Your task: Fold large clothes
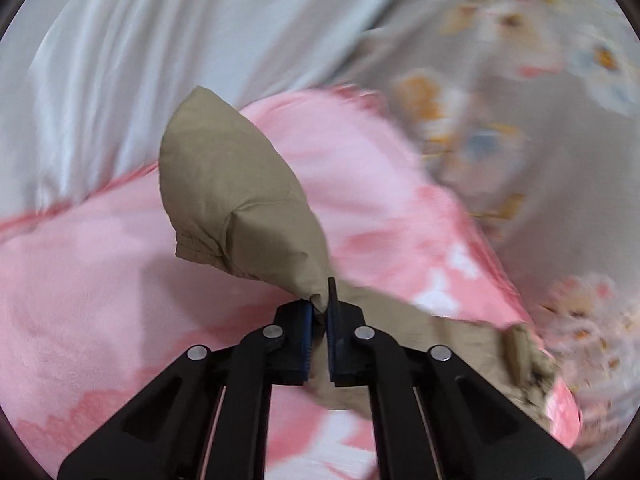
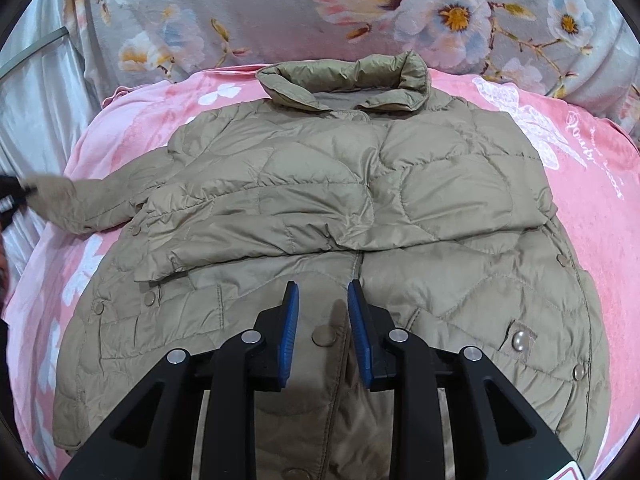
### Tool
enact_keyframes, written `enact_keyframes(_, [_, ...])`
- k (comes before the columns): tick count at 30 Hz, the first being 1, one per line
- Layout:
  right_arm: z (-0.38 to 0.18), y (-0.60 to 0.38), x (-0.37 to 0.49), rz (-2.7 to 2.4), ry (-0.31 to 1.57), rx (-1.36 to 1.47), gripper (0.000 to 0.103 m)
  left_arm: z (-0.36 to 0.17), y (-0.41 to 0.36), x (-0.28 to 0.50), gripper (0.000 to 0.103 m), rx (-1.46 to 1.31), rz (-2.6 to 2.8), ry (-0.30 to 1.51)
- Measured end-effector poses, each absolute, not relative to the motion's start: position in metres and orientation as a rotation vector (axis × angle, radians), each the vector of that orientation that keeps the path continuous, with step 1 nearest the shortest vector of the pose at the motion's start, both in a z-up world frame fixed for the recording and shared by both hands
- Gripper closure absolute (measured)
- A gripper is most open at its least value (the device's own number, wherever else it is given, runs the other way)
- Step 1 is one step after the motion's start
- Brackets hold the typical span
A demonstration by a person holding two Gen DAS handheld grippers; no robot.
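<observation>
The jacket (image 2: 328, 208) is a tan, quilted puffer garment with a slightly glossy shell, curved stitched channels and round metallic snaps (image 2: 323, 336) along the front placket. It lies front-up on a pink plush blanket (image 2: 592, 184) printed with white motifs, its stand-up collar (image 2: 348, 80) at the far end. One sleeve (image 2: 280, 216) is folded across the chest, its elasticated cuff lying near the left-hand snaps. Beyond the blanket is a grey floral fabric (image 2: 400, 8) with pink, white and blue blossoms, and pale satin-like fabric (image 2: 36, 120) hangs in vertical folds on the left. The right gripper (image 2: 323, 292) hovers over the lower placket with its blue ribbed pads (image 2: 360, 328) spread apart, holding nothing. The left gripper (image 1: 319, 306) has its pads pressed together on a pinch of the other sleeve (image 1: 240, 188), which rises from the jaws as a soft, puffed cone ending in a gathered cuff; the background in this view is motion-blurred. In the right wrist view, that sleeve extends out to the left edge of the blanket, where its end is blurred.
</observation>
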State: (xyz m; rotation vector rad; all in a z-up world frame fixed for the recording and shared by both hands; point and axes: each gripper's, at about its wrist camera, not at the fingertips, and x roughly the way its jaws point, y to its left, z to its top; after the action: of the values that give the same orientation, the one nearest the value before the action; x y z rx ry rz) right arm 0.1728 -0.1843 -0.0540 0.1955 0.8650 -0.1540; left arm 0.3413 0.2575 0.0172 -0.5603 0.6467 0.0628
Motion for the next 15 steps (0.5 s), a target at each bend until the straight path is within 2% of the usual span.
enact_keyframes(4, [-0.050,-0.193,0.167,-0.173,0.849,0.209,0.077,0.073,0.180,0.328,0.099,-0.440,-0.133,0.578])
enact_keyframes(8, [-0.044,-0.209,0.154,-0.214,0.829,0.217,0.077,0.101,0.098,0.318,0.099,-0.353,-0.319,0.579])
enact_keyframes(15, [-0.041,-0.244,0.125,-0.283,0.813,0.266,0.077,0.079,-0.030,0.312,0.099,-0.263,-0.516,0.697])
